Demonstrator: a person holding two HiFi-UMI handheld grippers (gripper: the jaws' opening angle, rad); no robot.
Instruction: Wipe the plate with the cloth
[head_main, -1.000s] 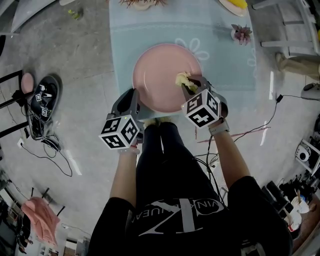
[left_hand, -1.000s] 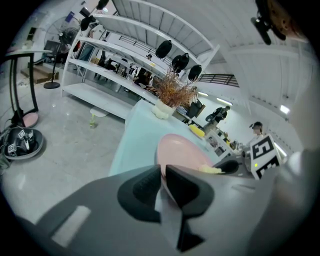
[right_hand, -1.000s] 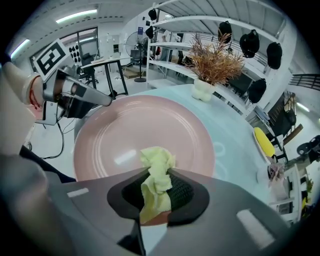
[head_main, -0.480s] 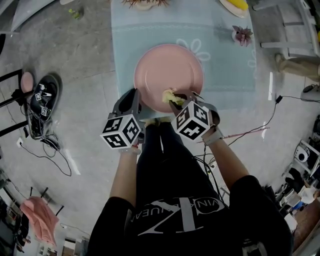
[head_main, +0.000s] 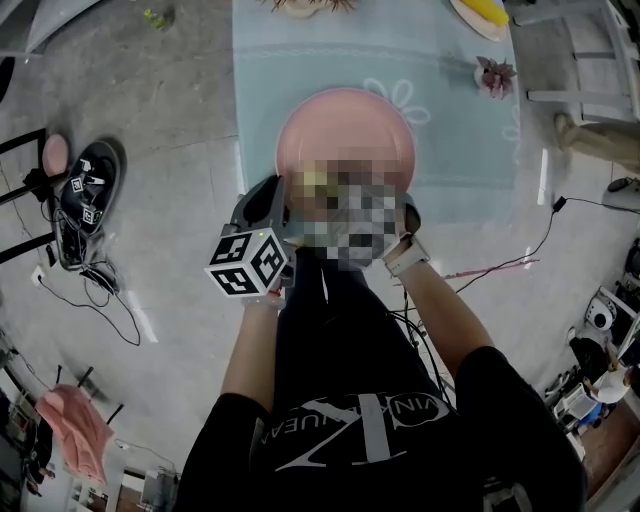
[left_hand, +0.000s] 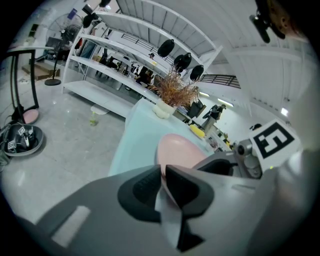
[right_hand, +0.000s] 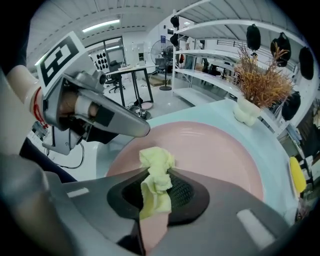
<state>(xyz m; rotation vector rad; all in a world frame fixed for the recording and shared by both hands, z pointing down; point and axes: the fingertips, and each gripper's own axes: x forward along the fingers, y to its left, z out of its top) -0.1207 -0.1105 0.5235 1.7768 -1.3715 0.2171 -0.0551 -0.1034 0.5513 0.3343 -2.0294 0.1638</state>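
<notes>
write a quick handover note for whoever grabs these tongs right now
Left tongs: shut on the near rim of the round pink plate, steadying it on the pale blue tabletop.
Right tongs: shut on the crumpled yellow cloth, held at the plate's near side, close to the left tongs.
Done: both grips are set; no dirt shows on the plate.
Left: probably sweep the cloth over the rest of the plate, then let go of both.

I see the plate (head_main: 345, 125) lying on the table (head_main: 260, 80), close to its near edge. My left gripper (left_hand: 162, 175) sits on the plate's near-left rim. My right gripper (right_hand: 157, 187), just to its right, has the cloth (right_hand: 156, 170) between its jaws, over the plate's near part. A small plant (head_main: 497, 72) stands far right.
</notes>
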